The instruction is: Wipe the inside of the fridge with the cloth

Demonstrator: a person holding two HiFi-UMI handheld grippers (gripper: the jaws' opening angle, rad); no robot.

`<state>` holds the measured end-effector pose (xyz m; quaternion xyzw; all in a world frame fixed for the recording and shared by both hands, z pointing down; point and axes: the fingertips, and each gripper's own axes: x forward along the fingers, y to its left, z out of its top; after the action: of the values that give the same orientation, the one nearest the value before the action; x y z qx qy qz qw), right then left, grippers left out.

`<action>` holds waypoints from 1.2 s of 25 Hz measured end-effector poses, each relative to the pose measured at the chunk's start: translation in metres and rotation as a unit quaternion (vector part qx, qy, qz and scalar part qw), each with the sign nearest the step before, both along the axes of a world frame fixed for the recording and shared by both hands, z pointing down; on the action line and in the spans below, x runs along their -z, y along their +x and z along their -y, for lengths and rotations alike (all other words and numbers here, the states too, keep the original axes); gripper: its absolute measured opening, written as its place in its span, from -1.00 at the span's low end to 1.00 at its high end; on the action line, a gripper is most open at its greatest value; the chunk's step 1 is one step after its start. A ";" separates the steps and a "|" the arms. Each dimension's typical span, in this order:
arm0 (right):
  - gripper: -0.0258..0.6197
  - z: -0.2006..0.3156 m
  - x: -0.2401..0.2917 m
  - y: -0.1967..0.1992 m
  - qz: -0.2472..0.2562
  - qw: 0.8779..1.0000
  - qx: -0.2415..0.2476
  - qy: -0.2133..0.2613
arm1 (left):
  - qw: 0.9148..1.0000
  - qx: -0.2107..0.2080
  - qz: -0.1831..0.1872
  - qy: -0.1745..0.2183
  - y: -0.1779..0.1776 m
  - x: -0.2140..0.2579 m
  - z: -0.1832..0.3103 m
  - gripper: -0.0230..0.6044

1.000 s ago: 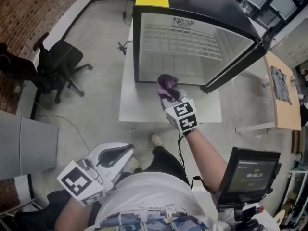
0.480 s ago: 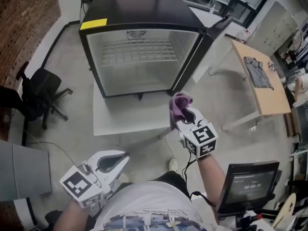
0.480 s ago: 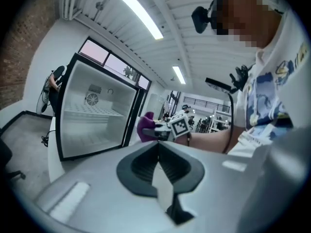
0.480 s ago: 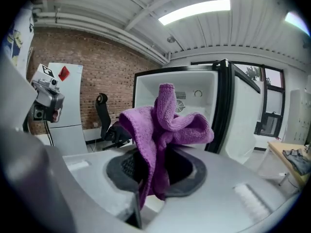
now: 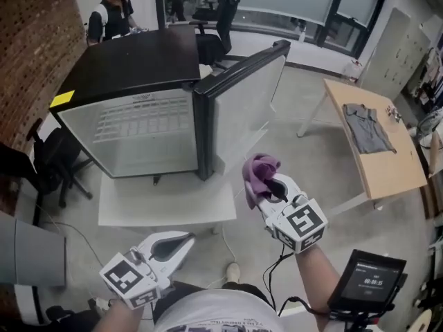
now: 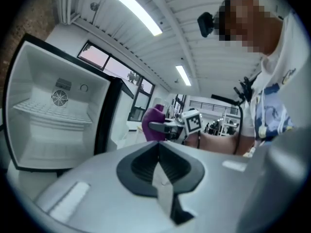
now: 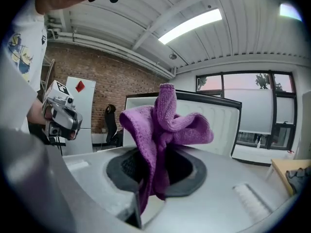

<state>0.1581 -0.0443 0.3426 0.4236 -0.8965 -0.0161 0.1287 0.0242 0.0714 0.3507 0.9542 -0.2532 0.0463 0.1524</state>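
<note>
Open black mini fridge (image 5: 131,61) on a low white platform (image 5: 166,203), seen from the head view: the white interior with its wire shelf (image 5: 135,120) faces the person, and the door (image 5: 239,95) is swung wide and stands edge-on at the cabinet's right side. A wooden table (image 5: 391,175) bearing a grey shirt (image 5: 367,126) stands well apart to the right. The right gripper (image 5: 271,189) is held in the air in front of the door, clear of the fridge, its jaws pressed onto a purple cloth (image 7: 165,123). The cloth is bunched; its long axis runs along the jaws, with the free folds standing out beyond the tips and pointing toward the door, and a short tail hanging back between the pads. The left gripper (image 5: 181,241) is held low, near the person's body and in front of the platform, its jaws pressed together with nothing between them.
</note>
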 end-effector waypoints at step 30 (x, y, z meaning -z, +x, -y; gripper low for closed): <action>-0.67 0.148 0.072 -0.031 -0.008 0.957 0.265 0.117 | 0.987 0.157 0.024 0.021 0.090 0.015 0.078 -0.90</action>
<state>0.1267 -0.1925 0.2704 0.1826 -0.9674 -0.1577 0.0769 0.1139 -0.0069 0.3354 0.9041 -0.4047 0.0389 0.1312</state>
